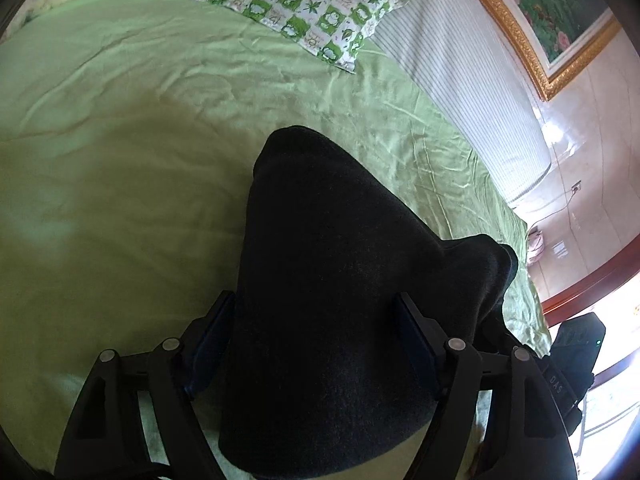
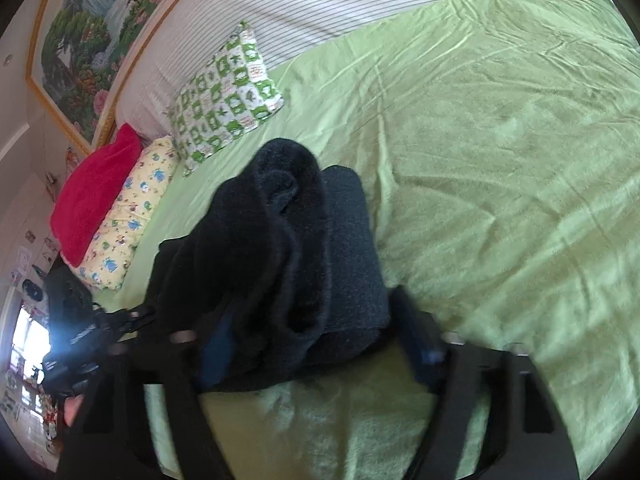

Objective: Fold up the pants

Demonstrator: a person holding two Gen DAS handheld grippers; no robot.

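Note:
The black fleece pants lie bunched on the green bed sheet. In the left wrist view my left gripper stands open, its fingers either side of the cloth, which passes between the wide jaws. In the right wrist view the pants are folded in thick layers, and my right gripper is also open around their near end. The other gripper shows at the left edge there, and my right gripper's body shows at the right of the left wrist view.
A green checked pillow lies at the bed's head, with a yellow patterned pillow and a red cushion beside it. A striped headboard and a framed painting stand behind. The sheet spreads wide to the right.

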